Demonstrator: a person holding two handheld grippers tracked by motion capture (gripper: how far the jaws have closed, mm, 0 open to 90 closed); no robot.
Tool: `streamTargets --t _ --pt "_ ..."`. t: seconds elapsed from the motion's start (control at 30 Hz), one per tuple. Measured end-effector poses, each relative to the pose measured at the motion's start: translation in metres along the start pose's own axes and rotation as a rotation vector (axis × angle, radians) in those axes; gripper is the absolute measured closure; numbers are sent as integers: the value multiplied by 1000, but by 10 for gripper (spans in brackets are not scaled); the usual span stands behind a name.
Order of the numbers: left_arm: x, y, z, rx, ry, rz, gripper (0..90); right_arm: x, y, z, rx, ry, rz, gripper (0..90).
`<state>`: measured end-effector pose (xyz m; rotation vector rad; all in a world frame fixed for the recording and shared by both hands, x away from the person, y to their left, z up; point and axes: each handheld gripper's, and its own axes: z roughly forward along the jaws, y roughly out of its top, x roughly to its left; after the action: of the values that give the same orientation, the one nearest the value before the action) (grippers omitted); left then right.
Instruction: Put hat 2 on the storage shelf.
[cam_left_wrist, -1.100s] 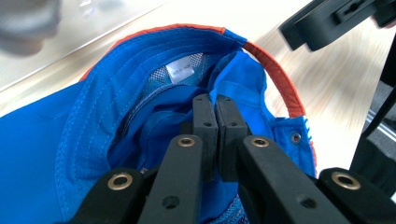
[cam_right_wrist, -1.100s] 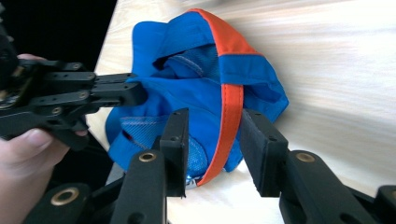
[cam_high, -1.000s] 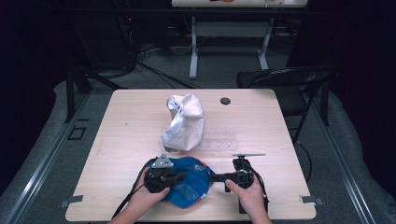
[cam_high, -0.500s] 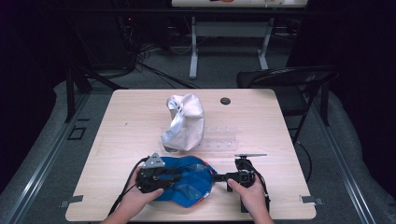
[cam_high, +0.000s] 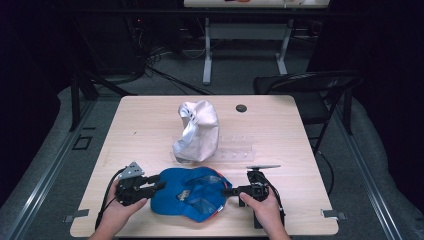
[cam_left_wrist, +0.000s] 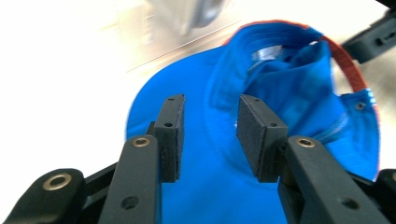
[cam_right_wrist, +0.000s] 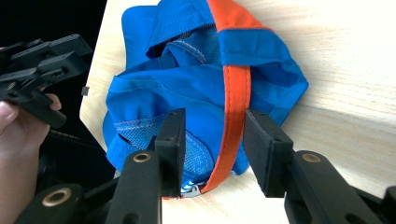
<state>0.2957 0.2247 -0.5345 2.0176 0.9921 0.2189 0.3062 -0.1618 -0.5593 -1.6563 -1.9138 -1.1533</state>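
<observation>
The left gripper (cam_high: 161, 185) has just released, its jaws spread over the brim of the blue fabric cap with orange trim (cam_high: 192, 192), which lies on the wooden counter (cam_high: 150, 130) near its front edge. The right gripper (cam_high: 227, 190) has jaws opening around the orange band, not pressing it.

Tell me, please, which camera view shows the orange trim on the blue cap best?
The right gripper view: the orange trim runs sharp and close across the blue cap. The left gripper view catches a blurred curve of it; the high view shows a thin sliver.
</observation>
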Motion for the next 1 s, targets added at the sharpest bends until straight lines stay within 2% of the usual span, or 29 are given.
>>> streamTargets --t 0.2,0.37,0.5,0.63,0.83,1.0 --pt "3 -10 15 54 -4 6 630 -1 0 6 20 6 0 574" --pt "1 -16 26 101 -10 31 630 -2 0 9 43 11 -3 571" --pt "3 -17 28 104 -4 27 632 -4 0 11 42 33 13 571" --pt "5 -19 29 112 0 22 635 -5 2 11 45 76 33 574" --pt "4 -20 32 119 2 27 640 -1 3 7 38 124 46 641" --pt "2 -20 33 133 -1 36 641 1 4 7 43 106 44 706"
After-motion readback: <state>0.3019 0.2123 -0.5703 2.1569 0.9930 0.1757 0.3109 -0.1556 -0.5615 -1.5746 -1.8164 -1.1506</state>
